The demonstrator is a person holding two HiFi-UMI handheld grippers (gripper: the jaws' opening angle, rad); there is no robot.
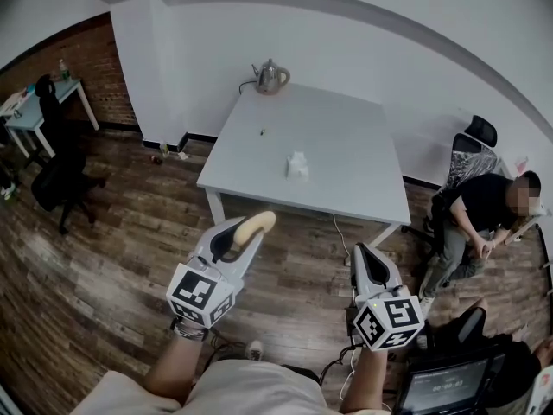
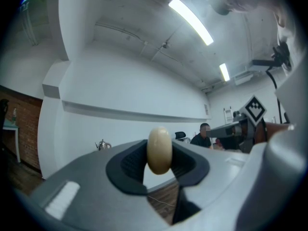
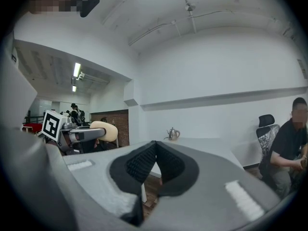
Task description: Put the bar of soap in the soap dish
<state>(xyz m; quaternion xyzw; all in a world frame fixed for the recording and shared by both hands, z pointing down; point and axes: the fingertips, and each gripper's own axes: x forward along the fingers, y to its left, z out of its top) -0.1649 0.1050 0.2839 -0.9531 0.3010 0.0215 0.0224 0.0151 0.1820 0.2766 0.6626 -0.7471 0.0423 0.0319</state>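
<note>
- The white table stood ahead of the left gripper and the right gripper, with only open wooden floor before its near edge.
- Most of the tabletop lay bare. A small white object sat near its middle, and a metal kettle stood at the far edge, towards the far-left corner.
- A seated person and an office chair crowded the space off the table's right edge.
- Floor lay open along the table's left edge.

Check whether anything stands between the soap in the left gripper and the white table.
Nothing visible does. The soap, clamped in the left gripper, faces the table across wood floor; the kettle sits at its far edge.
</note>
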